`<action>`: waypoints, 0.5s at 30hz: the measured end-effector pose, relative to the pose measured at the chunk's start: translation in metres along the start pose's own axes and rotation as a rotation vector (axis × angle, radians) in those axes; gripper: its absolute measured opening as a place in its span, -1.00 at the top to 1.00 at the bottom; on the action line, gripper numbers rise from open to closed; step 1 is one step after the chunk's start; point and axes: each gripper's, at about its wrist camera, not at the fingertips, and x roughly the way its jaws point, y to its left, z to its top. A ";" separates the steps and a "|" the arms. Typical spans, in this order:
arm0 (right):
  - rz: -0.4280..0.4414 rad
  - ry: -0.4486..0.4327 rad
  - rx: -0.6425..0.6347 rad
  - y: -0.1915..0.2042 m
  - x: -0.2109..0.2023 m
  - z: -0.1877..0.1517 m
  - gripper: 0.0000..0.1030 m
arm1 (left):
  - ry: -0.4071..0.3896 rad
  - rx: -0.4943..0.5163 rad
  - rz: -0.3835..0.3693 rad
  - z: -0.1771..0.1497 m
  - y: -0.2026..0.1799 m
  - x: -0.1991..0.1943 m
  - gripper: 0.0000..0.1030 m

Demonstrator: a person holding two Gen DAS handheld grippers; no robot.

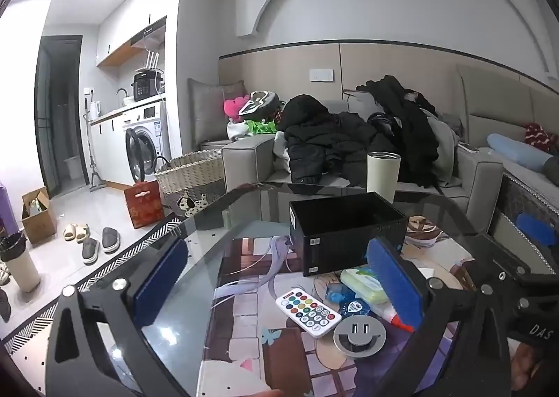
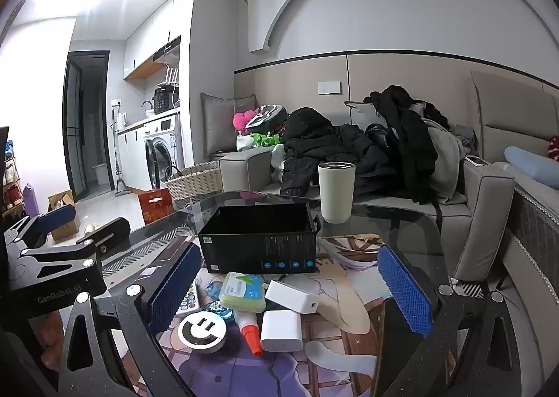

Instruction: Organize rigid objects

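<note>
An open black box [image 1: 344,229] [image 2: 258,239] stands empty on the glass table [image 1: 181,320]. In front of it lie a white remote with coloured buttons [image 1: 308,312] [image 2: 187,302], a round grey smiley socket [image 1: 360,333] [image 2: 202,329], a green wipes pack [image 1: 363,283] [image 2: 242,290], blue wrapped bits [image 1: 346,299], a glue bottle with a red tip [image 1: 393,318] [image 2: 249,330] and two white chargers [image 2: 293,295] [image 2: 281,330]. My left gripper [image 1: 279,292] is open and empty above the table. My right gripper [image 2: 290,288] is open and empty over the items.
A cream tumbler [image 1: 382,175] [image 2: 336,191] stands behind the box. The left gripper also shows in the right wrist view [image 2: 80,225]. A sofa with dark clothes [image 1: 349,138] is beyond the table. A wicker basket [image 1: 192,173] and red bag [image 1: 144,203] sit on the floor.
</note>
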 end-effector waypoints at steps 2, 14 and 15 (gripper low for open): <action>0.000 0.002 0.005 0.000 0.000 0.000 -1.00 | -0.042 0.004 0.011 -0.001 0.002 -0.004 -1.00; 0.009 -0.008 -0.013 0.006 -0.007 -0.004 -1.00 | -0.034 0.007 -0.001 -0.007 0.011 -0.011 -1.00; 0.011 -0.008 -0.012 0.005 -0.003 -0.004 -1.00 | -0.034 0.005 -0.003 -0.007 0.013 -0.013 -1.00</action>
